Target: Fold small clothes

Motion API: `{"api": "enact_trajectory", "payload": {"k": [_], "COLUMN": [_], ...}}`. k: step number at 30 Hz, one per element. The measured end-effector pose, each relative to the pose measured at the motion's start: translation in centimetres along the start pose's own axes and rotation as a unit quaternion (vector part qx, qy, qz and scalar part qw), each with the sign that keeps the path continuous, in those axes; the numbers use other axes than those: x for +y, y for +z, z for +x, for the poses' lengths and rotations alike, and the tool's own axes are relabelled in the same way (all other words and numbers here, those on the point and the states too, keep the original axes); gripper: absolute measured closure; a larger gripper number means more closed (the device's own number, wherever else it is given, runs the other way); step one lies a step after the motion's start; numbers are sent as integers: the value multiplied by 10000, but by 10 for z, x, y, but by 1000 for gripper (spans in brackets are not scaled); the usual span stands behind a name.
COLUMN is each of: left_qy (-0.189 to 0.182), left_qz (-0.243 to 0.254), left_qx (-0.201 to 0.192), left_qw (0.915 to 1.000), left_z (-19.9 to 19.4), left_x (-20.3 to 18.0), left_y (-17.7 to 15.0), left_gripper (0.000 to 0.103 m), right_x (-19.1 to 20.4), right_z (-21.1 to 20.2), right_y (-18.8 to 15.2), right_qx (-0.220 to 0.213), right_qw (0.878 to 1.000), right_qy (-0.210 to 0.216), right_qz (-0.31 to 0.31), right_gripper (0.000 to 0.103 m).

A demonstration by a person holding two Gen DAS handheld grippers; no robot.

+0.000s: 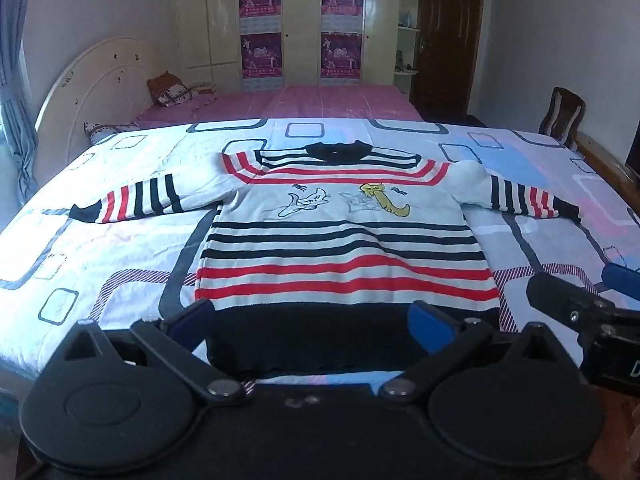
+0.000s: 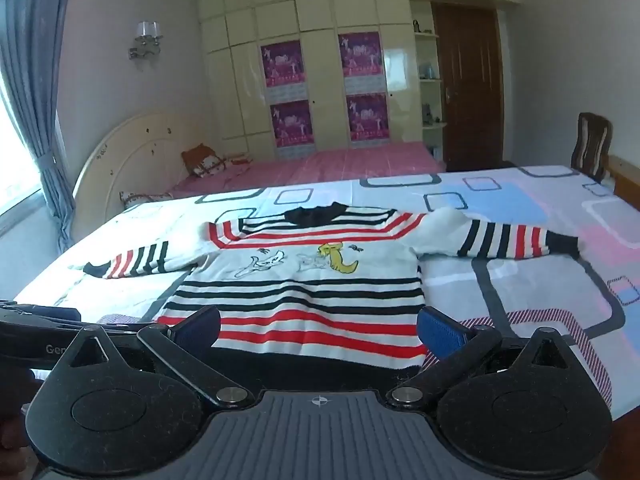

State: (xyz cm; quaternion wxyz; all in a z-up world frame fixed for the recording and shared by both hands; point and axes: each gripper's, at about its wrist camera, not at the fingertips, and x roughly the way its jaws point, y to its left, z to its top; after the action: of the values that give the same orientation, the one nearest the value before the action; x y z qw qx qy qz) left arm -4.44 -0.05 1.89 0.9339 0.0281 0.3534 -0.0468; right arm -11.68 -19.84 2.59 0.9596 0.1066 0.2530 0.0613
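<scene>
Both tools, left tool (image 1: 312, 322) and right tool (image 2: 318, 328), gape wide above the flat striped sweater (image 1: 340, 240).

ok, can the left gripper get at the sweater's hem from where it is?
Probably yes. The left gripper is open, its fingers either side of the sweater's dark hem, nothing lying between. The right gripper sits off to the side.

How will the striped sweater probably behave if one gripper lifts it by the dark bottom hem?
The striped sweater looks like soft knit lying flat, so it will probably droop rather than hold its shape. Its spread sleeves would likely trail and drag over the bedsheet. The thick ribbed hem should give a fairly secure, non-slippery hold.
</scene>
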Motion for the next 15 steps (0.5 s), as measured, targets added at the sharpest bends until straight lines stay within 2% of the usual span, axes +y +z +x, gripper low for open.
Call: {"api": "enact_trajectory", "payload": {"k": [15], "left_qy": [125], "left_qz": [-159], "left_qx": [15], "left_qw": [9998], "left_z": [-2], "left_x": [3], "left_y": [-3], "left_gripper": [0], "right_x": [5], "right_z": [4], "right_y": [1], "right_qx": [94], "right_qw": [9999], "right_qy": [32], "right_qz": [-97], "right_gripper": [0]}}
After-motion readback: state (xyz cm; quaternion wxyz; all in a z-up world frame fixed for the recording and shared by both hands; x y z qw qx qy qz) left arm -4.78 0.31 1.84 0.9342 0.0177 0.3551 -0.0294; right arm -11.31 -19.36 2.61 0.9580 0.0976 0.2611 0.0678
